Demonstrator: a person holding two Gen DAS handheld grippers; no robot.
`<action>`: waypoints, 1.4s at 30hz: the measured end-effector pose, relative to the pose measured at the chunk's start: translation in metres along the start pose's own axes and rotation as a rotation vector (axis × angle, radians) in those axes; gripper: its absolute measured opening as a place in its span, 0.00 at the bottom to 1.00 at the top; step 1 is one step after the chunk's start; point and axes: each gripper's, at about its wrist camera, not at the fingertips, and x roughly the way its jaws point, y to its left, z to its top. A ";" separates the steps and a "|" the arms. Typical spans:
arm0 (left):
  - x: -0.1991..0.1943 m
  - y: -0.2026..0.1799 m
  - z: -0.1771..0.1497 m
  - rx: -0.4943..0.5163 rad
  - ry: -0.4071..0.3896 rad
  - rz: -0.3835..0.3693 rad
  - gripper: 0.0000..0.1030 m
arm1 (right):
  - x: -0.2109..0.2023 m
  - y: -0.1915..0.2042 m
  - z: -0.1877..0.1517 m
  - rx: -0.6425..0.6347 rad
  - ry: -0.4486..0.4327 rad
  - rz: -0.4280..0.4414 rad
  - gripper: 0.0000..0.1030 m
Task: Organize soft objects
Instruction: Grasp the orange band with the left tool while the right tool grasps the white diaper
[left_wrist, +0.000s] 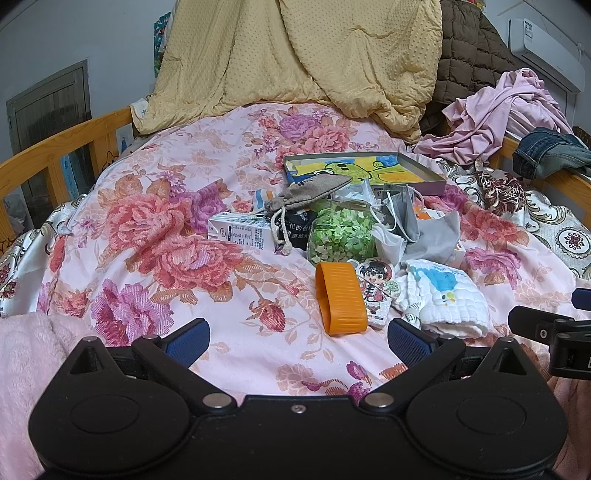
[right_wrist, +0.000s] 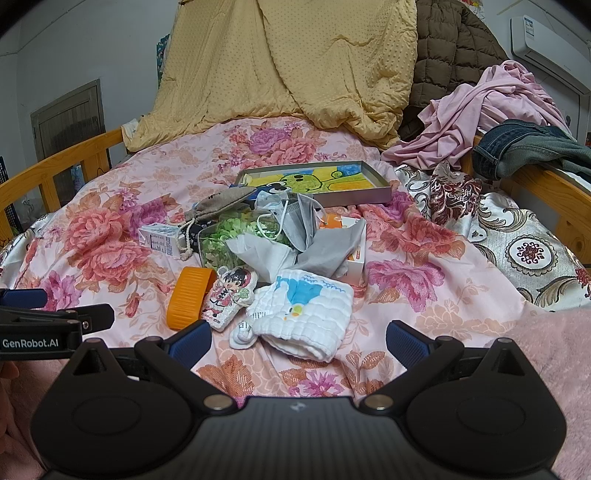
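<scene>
A heap of small things lies mid-bed on the floral cover. A folded white cloth (left_wrist: 445, 297) (right_wrist: 306, 310) with a blue print lies nearest. Beside it are a cartoon plush charm (left_wrist: 375, 291) (right_wrist: 229, 295), an orange band (left_wrist: 341, 297) (right_wrist: 188, 297), a bag of green pieces (left_wrist: 341, 232) (right_wrist: 236, 236), a grey drawstring pouch (left_wrist: 310, 194) (right_wrist: 221, 203), grey masks (left_wrist: 410, 218) (right_wrist: 306, 221) and a milk carton (left_wrist: 240, 230) (right_wrist: 162, 238). My left gripper (left_wrist: 297, 341) is open, just short of the band. My right gripper (right_wrist: 299, 341) is open before the cloth.
A shallow box lid with a green cartoon picture (left_wrist: 365, 171) (right_wrist: 314, 181) lies behind the heap. A yellow quilt (left_wrist: 295, 59), a brown padded coat (right_wrist: 454, 55), pink clothes (right_wrist: 491, 107) and jeans (right_wrist: 524, 147) pile at the back. Wooden rails (left_wrist: 55, 147) (right_wrist: 554, 184) edge both sides.
</scene>
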 end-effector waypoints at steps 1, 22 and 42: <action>0.000 0.000 0.000 0.000 0.000 0.000 0.99 | 0.000 0.000 0.000 0.000 0.000 0.000 0.99; 0.030 0.002 0.001 -0.008 0.149 -0.105 0.99 | 0.010 -0.006 0.009 0.026 0.111 0.058 0.99; 0.097 -0.010 0.061 0.219 0.289 -0.190 0.99 | 0.092 -0.015 0.059 -0.018 0.355 0.149 1.00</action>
